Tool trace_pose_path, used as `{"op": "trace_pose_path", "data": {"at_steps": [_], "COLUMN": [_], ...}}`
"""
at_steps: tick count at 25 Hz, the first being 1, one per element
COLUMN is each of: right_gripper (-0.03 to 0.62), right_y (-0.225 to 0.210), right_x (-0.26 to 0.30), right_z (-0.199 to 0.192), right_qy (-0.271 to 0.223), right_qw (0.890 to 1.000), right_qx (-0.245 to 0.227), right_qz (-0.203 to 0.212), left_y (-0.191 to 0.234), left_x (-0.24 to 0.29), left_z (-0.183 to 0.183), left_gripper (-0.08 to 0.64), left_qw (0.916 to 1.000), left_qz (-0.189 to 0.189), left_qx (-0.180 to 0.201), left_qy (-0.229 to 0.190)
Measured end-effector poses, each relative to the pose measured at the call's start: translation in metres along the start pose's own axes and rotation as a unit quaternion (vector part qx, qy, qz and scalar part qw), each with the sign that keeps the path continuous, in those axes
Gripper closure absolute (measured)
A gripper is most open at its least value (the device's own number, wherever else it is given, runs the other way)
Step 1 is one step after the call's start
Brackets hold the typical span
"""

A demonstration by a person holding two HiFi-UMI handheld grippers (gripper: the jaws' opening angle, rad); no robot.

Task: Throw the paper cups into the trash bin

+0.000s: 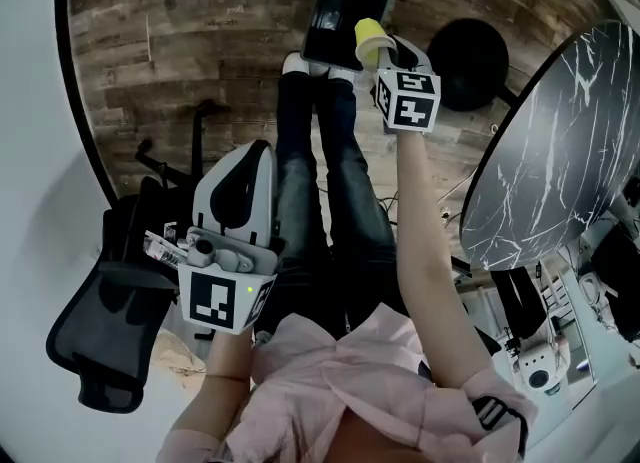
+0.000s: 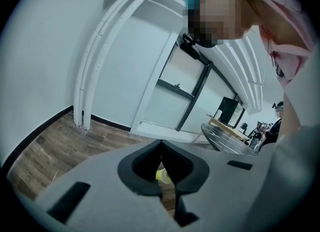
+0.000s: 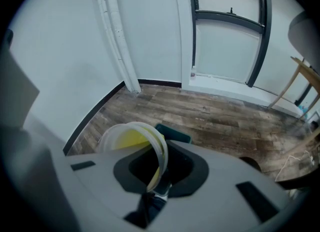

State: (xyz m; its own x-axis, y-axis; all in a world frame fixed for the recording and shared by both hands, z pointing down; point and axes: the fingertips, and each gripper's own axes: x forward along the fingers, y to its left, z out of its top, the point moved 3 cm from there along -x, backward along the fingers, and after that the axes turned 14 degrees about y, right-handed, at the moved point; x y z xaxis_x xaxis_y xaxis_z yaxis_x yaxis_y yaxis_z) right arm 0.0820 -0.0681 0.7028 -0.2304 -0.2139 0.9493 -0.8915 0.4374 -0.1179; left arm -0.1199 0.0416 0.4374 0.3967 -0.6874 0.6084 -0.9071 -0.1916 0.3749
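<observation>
In the head view my right gripper (image 1: 385,48) is stretched forward, shut on a yellow paper cup (image 1: 368,36). The cup hangs over the near right edge of the trash bin (image 1: 345,6), a dark open rectangle on the wood floor. In the right gripper view the cup (image 3: 131,138) lies on its side with its white rim pinched in my right gripper (image 3: 159,180), and a dark corner of the bin (image 3: 174,133) shows just behind it. My left gripper (image 1: 252,156) is held low by the person's hip, shut and empty. A speck of the yellow cup (image 2: 162,176) shows through my left gripper (image 2: 160,143).
The person's legs (image 1: 320,161) stand just before the bin. A round dark marble table (image 1: 560,151) fills the right side, with a black round base (image 1: 468,63) beside the bin. A black mesh chair (image 1: 110,321) sits at the lower left against the white wall.
</observation>
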Motion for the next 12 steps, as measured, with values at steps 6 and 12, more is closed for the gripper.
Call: {"op": "trace_pose_path", "data": {"at_steps": [6,12], "right_gripper": [0.552,0.552], "right_y": [-0.003,-0.007], "right_x": [0.017,0.032], "right_z": [-0.014,-0.021], "right_qy": [0.023,0.041], "right_qw": [1.000,0.999], "right_qx": [0.000,-0.006], "right_qz": [-0.002,-0.001], "left_y": [-0.007,-0.004], "left_x": [0.005,0.008], "left_z": [-0.007,-0.013], "left_gripper": [0.545,0.545], "left_qw": [0.9998,0.9994], "left_qz": [-0.005,0.001], "left_qx": [-0.021,-0.033], "left_qy": [0.001,0.003]}}
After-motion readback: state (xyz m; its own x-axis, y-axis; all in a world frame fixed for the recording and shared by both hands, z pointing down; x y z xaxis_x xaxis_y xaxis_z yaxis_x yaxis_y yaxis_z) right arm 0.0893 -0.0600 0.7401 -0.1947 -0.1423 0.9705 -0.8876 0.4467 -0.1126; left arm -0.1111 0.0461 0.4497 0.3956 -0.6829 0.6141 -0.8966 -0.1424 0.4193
